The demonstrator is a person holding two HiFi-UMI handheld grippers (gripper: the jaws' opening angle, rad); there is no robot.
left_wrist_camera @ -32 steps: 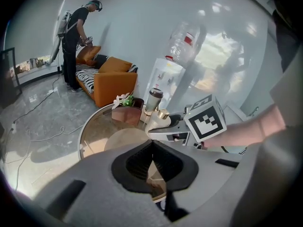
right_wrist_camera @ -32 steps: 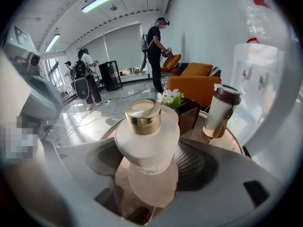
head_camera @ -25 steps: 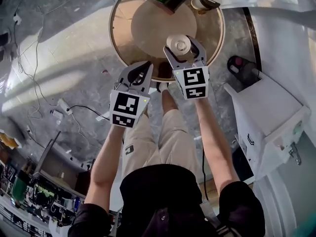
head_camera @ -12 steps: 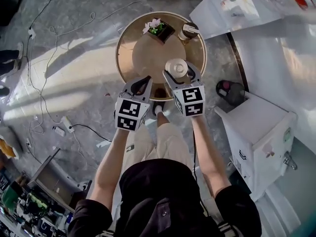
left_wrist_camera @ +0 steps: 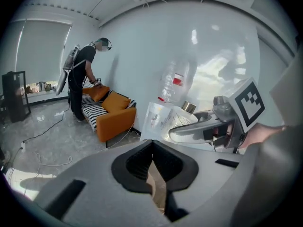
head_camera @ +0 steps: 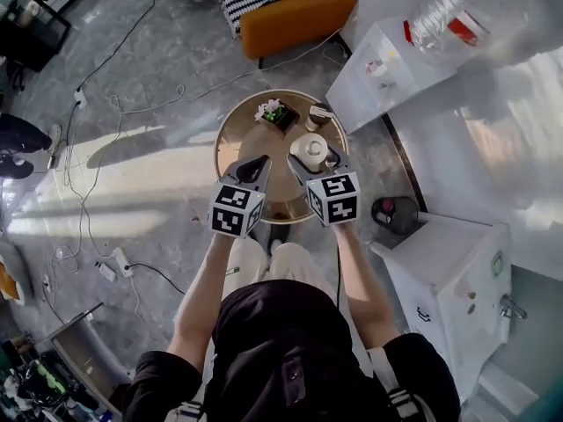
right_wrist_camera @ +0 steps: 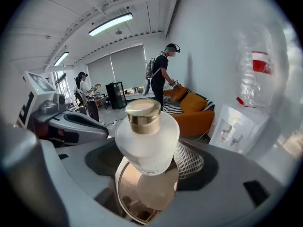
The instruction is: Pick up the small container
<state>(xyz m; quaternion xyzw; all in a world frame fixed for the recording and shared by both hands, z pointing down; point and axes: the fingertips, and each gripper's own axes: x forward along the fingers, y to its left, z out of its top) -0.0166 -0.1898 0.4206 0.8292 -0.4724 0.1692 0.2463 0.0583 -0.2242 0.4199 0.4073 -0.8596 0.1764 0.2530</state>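
Observation:
The small container (head_camera: pixel 310 150) is a frosted white jar with a gold cap (right_wrist_camera: pixel 143 113). My right gripper (head_camera: pixel 311 154) is shut on it and holds it upright in the air, well above the round wooden table (head_camera: pixel 260 141). In the right gripper view the small container (right_wrist_camera: pixel 147 143) fills the space between the jaws, with the table (right_wrist_camera: pixel 142 193) far below. Beside it, my left gripper (head_camera: pixel 259 163) is at about the same height. Its jaws (left_wrist_camera: pixel 152 150) are shut with nothing between them. My right gripper (left_wrist_camera: pixel 208 126) also shows in the left gripper view.
A plant in a black pot (head_camera: pixel 276 113) and a lidded cup (head_camera: pixel 317 116) stand at the table's far side. Around the table are a water dispenser (head_camera: pixel 376 70), an orange sofa (head_camera: pixel 295 9), a white cabinet (head_camera: pixel 449 271), a dark bin (head_camera: pixel 397 214) and floor cables (head_camera: pixel 97 148). People (right_wrist_camera: pixel 161 74) stand farther off.
Both grippers and the head camera have risen. The table has shrunk in view and lies far below, with the container still held in my right gripper.

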